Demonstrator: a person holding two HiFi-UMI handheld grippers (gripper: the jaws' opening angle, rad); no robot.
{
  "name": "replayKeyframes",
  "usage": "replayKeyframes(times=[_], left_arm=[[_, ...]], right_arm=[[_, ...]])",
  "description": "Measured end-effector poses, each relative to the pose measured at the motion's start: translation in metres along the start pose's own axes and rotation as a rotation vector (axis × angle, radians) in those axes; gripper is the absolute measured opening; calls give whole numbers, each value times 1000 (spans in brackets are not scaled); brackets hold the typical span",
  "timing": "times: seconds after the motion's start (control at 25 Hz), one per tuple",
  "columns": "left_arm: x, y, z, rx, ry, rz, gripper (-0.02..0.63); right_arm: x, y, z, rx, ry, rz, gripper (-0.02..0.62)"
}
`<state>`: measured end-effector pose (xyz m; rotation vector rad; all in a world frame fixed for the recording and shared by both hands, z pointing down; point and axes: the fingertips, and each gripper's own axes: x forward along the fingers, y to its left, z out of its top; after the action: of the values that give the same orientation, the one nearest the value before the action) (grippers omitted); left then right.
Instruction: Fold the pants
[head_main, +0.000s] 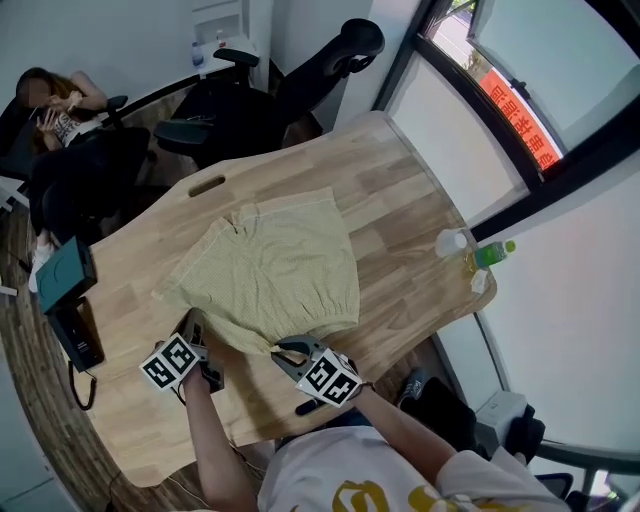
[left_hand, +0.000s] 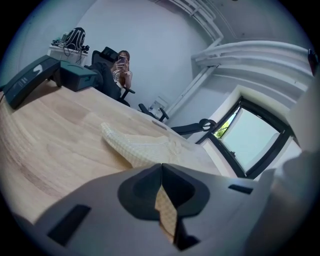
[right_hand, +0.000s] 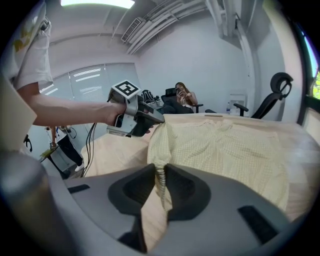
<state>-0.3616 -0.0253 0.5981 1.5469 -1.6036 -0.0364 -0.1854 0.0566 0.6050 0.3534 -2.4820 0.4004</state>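
Observation:
Pale yellow checked pants (head_main: 270, 270) lie spread on the wooden table (head_main: 400, 190), with the near edge lifted a little. My left gripper (head_main: 192, 328) is shut on the near left corner of the cloth; in the left gripper view the fabric (left_hand: 167, 210) is pinched between the closed jaws (left_hand: 161, 172). My right gripper (head_main: 283, 349) is shut on the gathered near right edge, and the ruched hem (right_hand: 161, 182) sits clamped in its jaws (right_hand: 161, 172). The right gripper view also shows the left gripper (right_hand: 145, 120) holding the cloth's other corner.
A teal box (head_main: 65, 272) and a black device (head_main: 78, 338) with a cable sit at the table's left edge. A clear bottle (head_main: 452, 242) and a green one (head_main: 493, 252) stand at the right edge. Office chairs (head_main: 250, 95) and a seated person (head_main: 60, 120) are beyond the table.

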Motion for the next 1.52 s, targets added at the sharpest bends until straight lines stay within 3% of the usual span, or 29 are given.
replayKeyframes(times=[0.76, 1.52], left_arm=[[46, -97, 45, 12, -65, -181, 11], [91, -181, 58, 82, -7, -320, 11]], right_arm=[[-49, -55, 19, 162, -140, -86, 64], [-82, -92, 29, 218, -250, -108, 58]])
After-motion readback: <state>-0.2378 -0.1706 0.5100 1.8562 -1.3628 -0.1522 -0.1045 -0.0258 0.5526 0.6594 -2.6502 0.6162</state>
